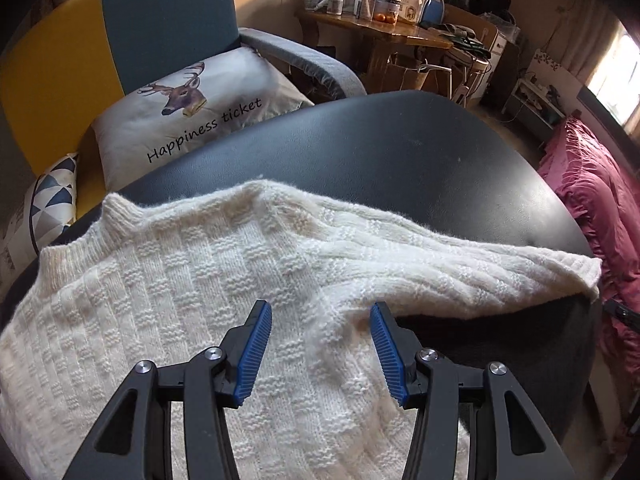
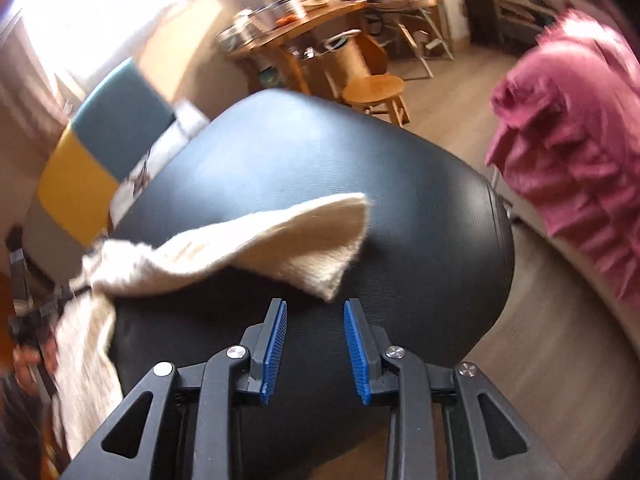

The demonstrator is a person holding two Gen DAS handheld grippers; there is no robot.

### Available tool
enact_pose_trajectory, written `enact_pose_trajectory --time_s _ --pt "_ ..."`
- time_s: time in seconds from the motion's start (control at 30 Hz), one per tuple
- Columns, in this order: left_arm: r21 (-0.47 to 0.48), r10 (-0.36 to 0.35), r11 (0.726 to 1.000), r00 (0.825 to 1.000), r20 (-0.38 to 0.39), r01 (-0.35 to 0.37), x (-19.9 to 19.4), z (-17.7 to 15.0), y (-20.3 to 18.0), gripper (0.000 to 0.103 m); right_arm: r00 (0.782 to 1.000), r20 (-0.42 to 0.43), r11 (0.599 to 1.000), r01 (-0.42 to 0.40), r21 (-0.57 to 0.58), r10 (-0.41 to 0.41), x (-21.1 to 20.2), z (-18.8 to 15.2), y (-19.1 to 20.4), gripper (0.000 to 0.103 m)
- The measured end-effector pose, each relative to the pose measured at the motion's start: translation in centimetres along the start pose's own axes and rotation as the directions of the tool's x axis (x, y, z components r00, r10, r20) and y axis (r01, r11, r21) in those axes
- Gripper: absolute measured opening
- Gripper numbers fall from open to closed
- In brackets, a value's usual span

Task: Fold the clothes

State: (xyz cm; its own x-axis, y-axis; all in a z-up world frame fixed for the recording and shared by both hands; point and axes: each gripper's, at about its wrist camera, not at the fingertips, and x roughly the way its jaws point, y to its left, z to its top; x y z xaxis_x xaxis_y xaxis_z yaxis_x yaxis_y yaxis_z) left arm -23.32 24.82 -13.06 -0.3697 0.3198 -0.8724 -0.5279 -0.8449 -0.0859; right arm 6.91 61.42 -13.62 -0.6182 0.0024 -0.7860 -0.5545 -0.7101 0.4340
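Note:
A cream knitted sweater lies spread on a black padded table, collar at the far left, one sleeve stretched right to the table's edge. My left gripper is open just above the sweater where the sleeve meets the body, nothing between its blue pads. In the blurred right wrist view the same sleeve lies across the black table, its cuff end pointing toward the camera. My right gripper is open just short of that cuff, holding nothing.
A blue and yellow armchair with a deer-print cushion stands behind the table. A pink ruffled bedspread lies to the right. A cluttered wooden desk and a wooden stool stand further back. A hand shows at the left.

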Motion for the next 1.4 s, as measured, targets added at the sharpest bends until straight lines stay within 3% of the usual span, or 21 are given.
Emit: enact_pose_trajectory --time_s 0.33,0.4,0.5,0.6,0.67,0.8,0.9,0.97,1.0,1.03,1.07,1.1,1.17,1.3,1.4 --pt "-0.025 0.069 0.997 0.997 0.034 -0.068 0.0 0.2 2.5 0.052 0.98 0.138 0.956 -0.173 0.236 0.143 2.9 0.3 -2.9 0.03" --pt "0.02 0.071 0.997 0.995 0.067 -0.072 -0.1 1.1 1.5 0.052 0.99 0.1 0.982 -0.111 0.156 0.097 3.0 0.7 -2.1 0.021" --pt "0.173 0.033 0.983 0.99 0.135 -0.056 -0.3 2.4 -1.5 0.052 0.999 0.032 1.0 0.023 0.017 -0.024 3.3 1.6 0.3 0.008" --pt "0.335 0.001 0.942 0.993 0.116 -0.04 0.8 3.0 -4.7 0.051 0.995 -0.006 0.989 0.1 -0.108 -0.101 3.1 1.9 2.3 0.007" --pt "0.427 -0.048 0.904 0.996 0.079 0.01 1.3 3.1 -6.4 0.047 0.992 -0.016 0.979 0.123 -0.163 -0.127 2.4 2.2 2.9 0.007" --pt "0.595 -0.099 0.801 0.995 0.014 0.071 1.7 3.0 -9.3 0.046 0.983 -0.044 0.955 0.162 -0.249 -0.178 1.4 3.1 3.5 0.007" --pt "0.665 -0.098 0.735 0.991 -0.09 0.133 3.1 3.2 -10.5 0.046 0.979 -0.065 0.947 0.17 -0.271 -0.194 1.6 3.4 3.3 0.007" --pt "0.686 -0.055 0.715 0.99 -0.132 0.131 4.8 3.5 -10.9 0.047 0.978 -0.076 0.948 0.165 -0.273 -0.192 2.2 3.5 3.1 0.007" --pt "0.679 -0.048 0.721 0.988 -0.15 0.138 5.5 3.7 -10.8 0.047 0.98 -0.086 0.952 0.152 -0.266 -0.18 2.7 3.6 2.8 0.007" --pt "0.651 -0.053 0.744 0.984 -0.169 0.152 6.0 4.2 -10.7 0.047 0.981 -0.094 0.957 0.14 -0.254 -0.169 3.2 3.6 2.5 0.007" --pt "0.602 -0.074 0.78 0.98 -0.183 0.171 6.4 4.8 -10.3 0.042 0.981 -0.106 0.961 0.132 -0.243 -0.162 3.6 3.4 2.3 0.007" --pt "0.556 -0.103 0.808 0.976 -0.191 0.194 6.5 5.0 -9.7 0.03 0.981 -0.12 0.965 0.122 -0.234 -0.154 4.1 3.2 2.0 0.007" --pt "0.484 -0.15 0.846 0.971 -0.188 0.225 6.6 5.3 -9.0 0.02 0.987 -0.109 0.975 0.093 -0.201 -0.117 4.1 2.9 1.4 0.01" --pt "0.31 -0.255 0.904 0.952 -0.167 0.296 6.4 6.2 -6.9 0.011 0.995 -0.101 0.997 -0.029 -0.066 0.022 3.5 2.8 -0.6 0.021" --pt "0.202 -0.315 0.919 0.939 -0.134 0.337 5.8 7.4 -5.7 0.01 0.999 -0.036 0.999 -0.025 -0.033 0.024 2.2 2.5 -1.5 0.023"
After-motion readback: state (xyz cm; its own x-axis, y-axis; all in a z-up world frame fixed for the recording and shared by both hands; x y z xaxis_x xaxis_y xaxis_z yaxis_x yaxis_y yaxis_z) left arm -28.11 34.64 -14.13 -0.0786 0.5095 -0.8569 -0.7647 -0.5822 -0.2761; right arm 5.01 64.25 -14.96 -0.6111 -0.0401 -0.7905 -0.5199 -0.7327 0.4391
